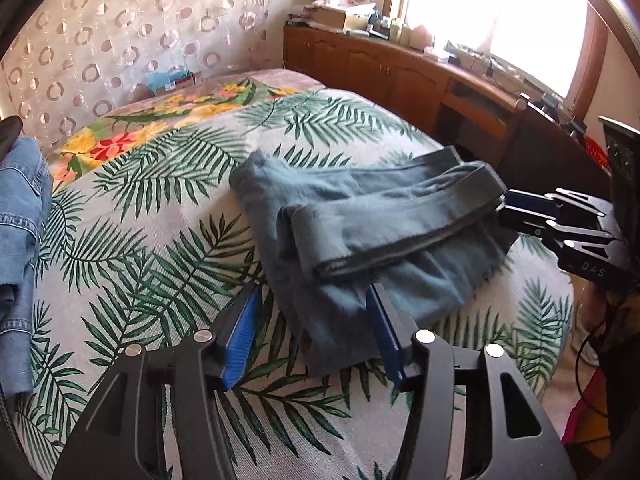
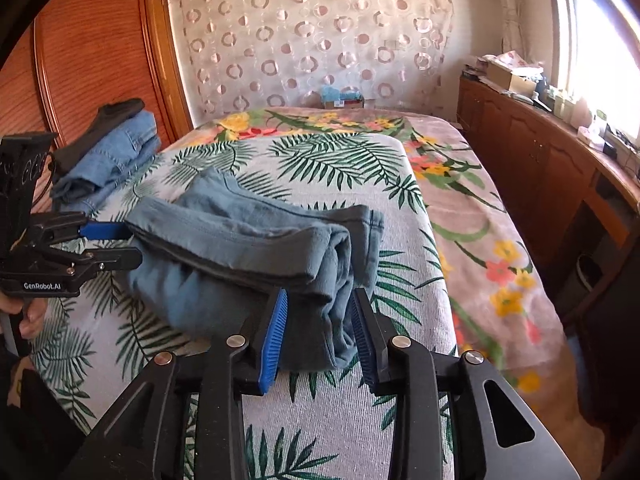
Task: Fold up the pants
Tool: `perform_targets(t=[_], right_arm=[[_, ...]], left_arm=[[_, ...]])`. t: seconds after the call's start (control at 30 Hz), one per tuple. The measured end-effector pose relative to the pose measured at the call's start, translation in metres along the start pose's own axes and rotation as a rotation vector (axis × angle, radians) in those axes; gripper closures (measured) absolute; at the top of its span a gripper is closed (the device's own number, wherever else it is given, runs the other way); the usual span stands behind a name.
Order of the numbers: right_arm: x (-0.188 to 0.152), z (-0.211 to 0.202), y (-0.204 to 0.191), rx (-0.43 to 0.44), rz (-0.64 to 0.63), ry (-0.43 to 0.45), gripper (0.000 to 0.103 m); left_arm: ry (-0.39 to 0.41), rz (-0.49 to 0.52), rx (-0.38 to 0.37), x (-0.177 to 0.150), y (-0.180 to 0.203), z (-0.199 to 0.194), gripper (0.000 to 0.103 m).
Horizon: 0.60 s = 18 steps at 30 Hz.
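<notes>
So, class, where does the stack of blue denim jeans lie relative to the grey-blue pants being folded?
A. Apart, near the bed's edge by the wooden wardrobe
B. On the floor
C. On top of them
A: the denim jeans lie on the bed, clear of the grey-blue pants.

Soft matt blue-grey knit cloth for the pants [image 1: 360, 220], woven matt leaf-print cover on the bed [image 1: 160, 220], ribbed blue rubbery pads [image 2: 276, 340] on matt black plastic tongs [image 2: 320, 336], glossy wood cabinets [image 2: 540, 160].
</notes>
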State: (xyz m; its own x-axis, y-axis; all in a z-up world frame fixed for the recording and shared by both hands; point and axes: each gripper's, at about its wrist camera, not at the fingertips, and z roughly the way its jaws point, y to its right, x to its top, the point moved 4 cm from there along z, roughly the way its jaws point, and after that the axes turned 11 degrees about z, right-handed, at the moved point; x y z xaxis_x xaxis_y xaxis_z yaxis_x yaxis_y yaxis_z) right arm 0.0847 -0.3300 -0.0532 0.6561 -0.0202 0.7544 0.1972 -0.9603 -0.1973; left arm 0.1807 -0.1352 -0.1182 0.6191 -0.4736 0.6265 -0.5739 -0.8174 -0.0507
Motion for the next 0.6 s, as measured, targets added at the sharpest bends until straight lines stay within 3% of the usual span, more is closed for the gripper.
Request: perform_targets(t=[0.3, 0.6], right_arm=[[0.012, 0.029, 0.002, -0.082, -0.084, -0.066, 0.063], [0.05, 0.039, -0.002, -0.111, -0.11, -0.016, 0.063]], left_arm=[[-0.041, 0.023, 0.037, 0.005, -0.005, 0.019, 0.048], [-0.018, 0.025, 0.094, 0.035, -0.018, 0.025, 0.048]])
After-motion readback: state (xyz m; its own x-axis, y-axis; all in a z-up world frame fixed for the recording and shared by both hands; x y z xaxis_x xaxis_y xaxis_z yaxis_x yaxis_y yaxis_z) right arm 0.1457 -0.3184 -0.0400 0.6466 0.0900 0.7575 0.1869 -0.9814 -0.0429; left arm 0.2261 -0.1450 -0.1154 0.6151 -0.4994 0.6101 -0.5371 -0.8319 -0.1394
